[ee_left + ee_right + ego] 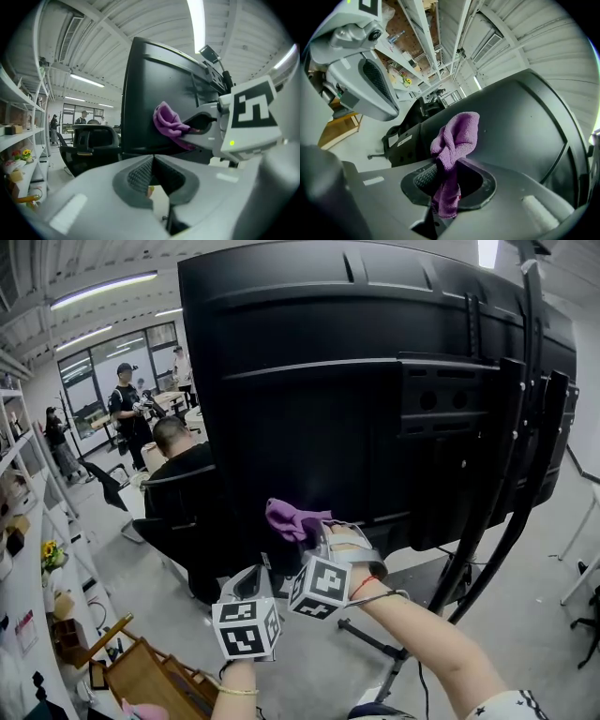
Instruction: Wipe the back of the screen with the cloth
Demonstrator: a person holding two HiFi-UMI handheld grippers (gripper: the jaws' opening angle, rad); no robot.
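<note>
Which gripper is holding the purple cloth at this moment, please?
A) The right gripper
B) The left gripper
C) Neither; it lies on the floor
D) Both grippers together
A: the right gripper view shows the purple cloth pinched between the jaws of the right gripper, while the left gripper has its jaws together on nothing.

- The screen (356, 409) is large and black. It stands upright on a dark stand with its ribbed back panel in view; a mounting bracket sits on the panel's right part.
- The cloth (457, 136) is purple and crumpled, pinched between the jaws of the right gripper (443, 180). Its bunched end points at the panel's lower edge.
</note>
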